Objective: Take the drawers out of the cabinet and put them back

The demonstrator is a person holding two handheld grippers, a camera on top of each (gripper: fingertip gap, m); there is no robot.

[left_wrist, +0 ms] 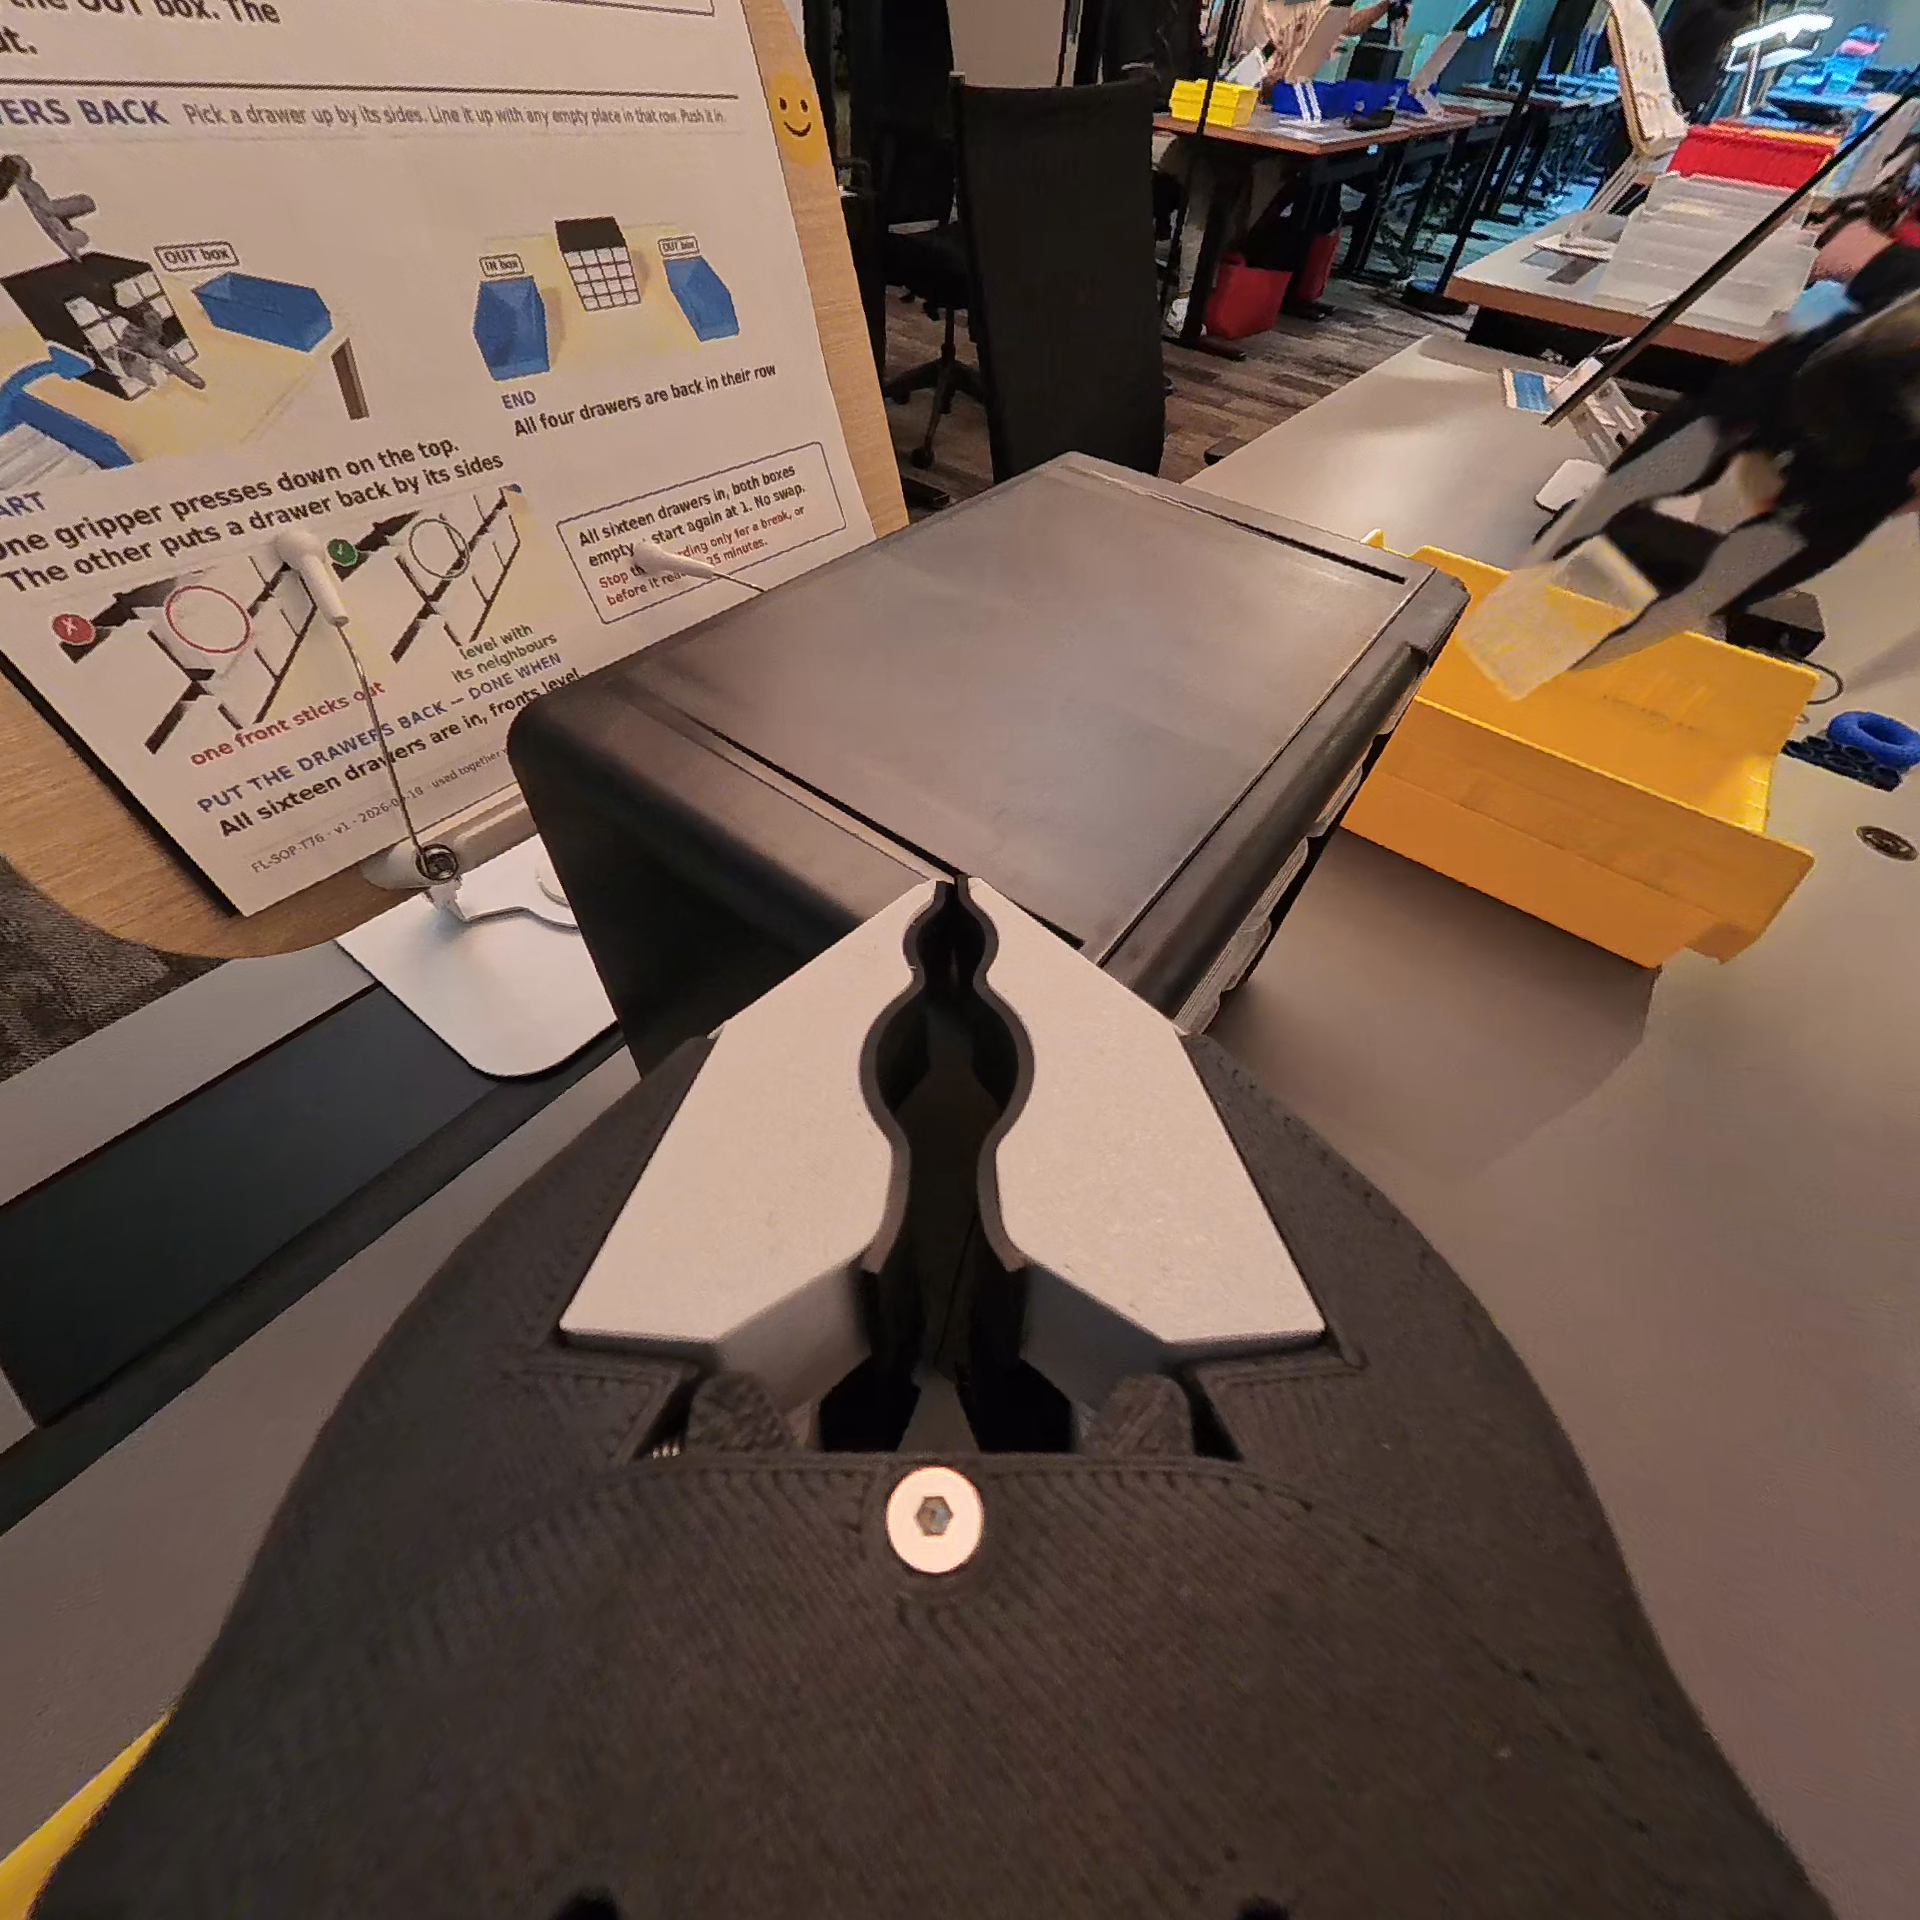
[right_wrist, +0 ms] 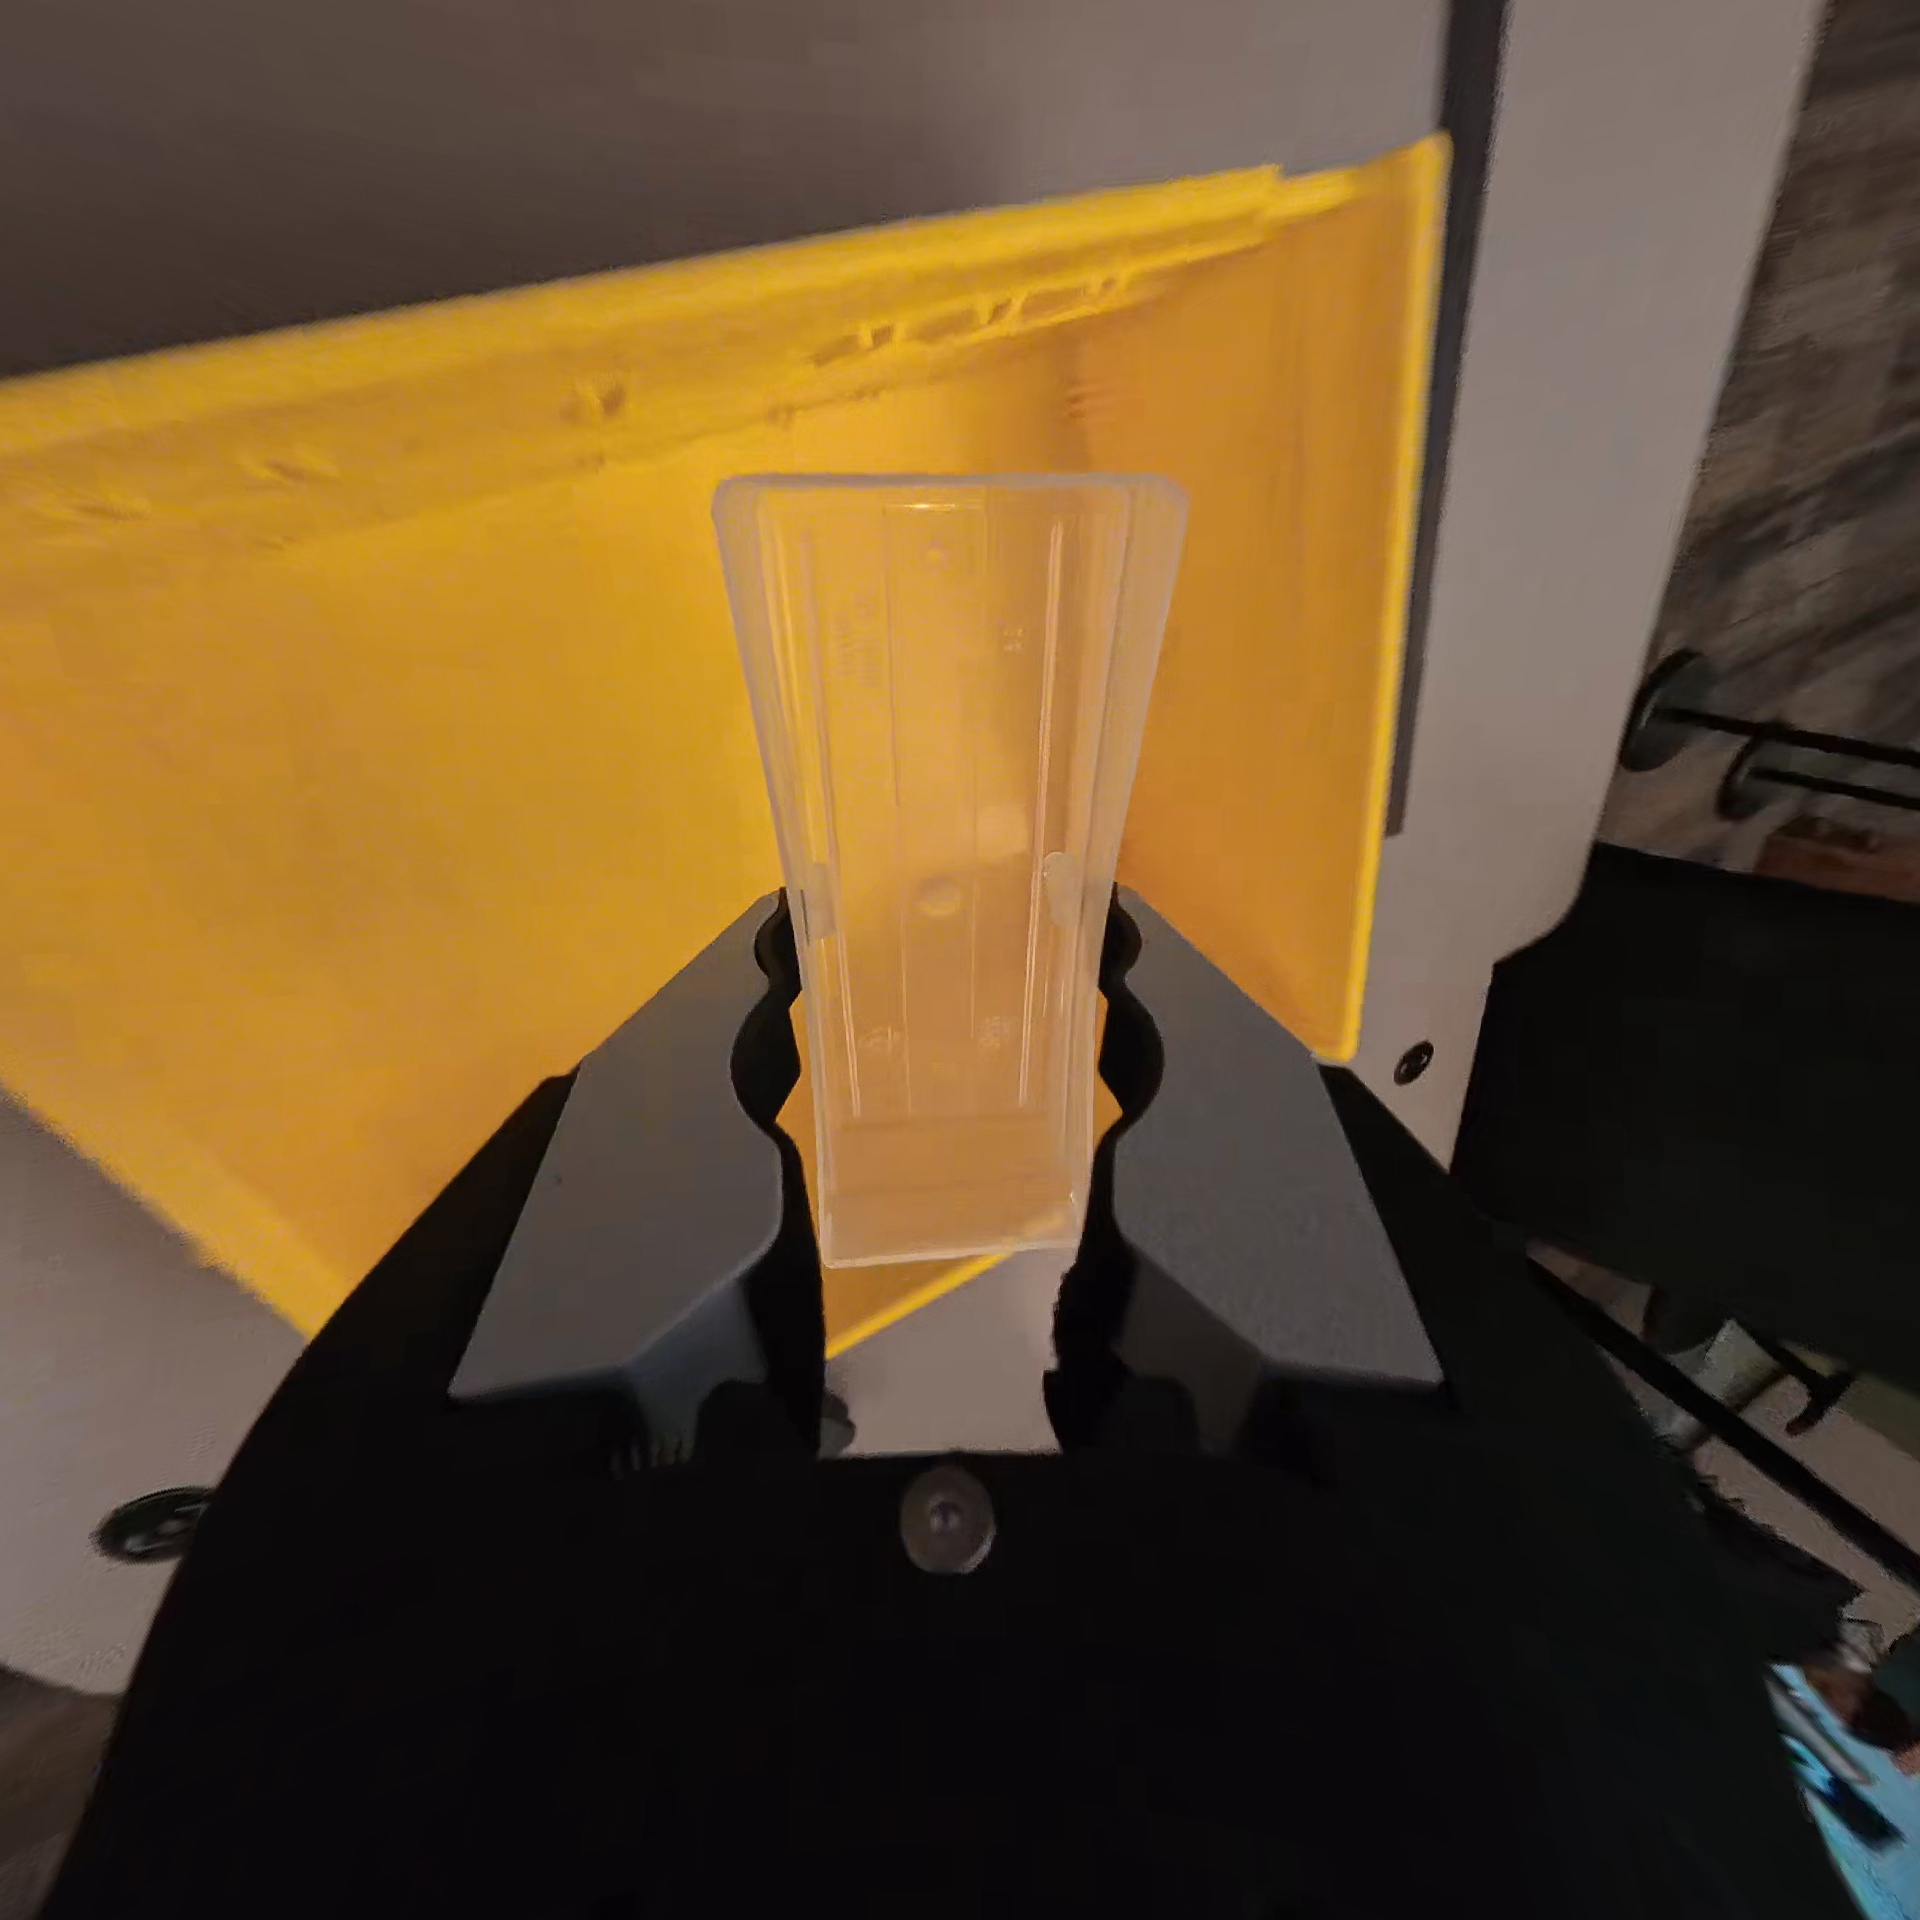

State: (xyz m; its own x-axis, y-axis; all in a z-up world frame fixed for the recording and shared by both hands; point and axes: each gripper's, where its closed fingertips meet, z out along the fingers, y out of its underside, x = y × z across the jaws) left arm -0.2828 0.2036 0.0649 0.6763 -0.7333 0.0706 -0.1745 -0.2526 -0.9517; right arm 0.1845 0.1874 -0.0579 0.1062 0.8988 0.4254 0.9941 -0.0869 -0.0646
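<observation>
Mid-task, by the look of it. Right gripper (right_wrist: 951, 940) pinching a clear drawer (right_wrist: 951, 831) by its sides, held above the yellow bin (right_wrist: 416, 779), beside the black cabinet (left_wrist: 1039, 665). Left gripper (left_wrist: 954, 891) pressed together, empty, at the cabinet's top edge. Cabinet front mostly hidden; count of drawers left unclear.

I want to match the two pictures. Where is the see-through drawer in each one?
Left wrist view: the clear drawer is far right, held by the right gripper over the yellow bin.
Right wrist view: the drawer is in the centre, between the fingers.
Shared landmark: the yellow bin.
</observation>
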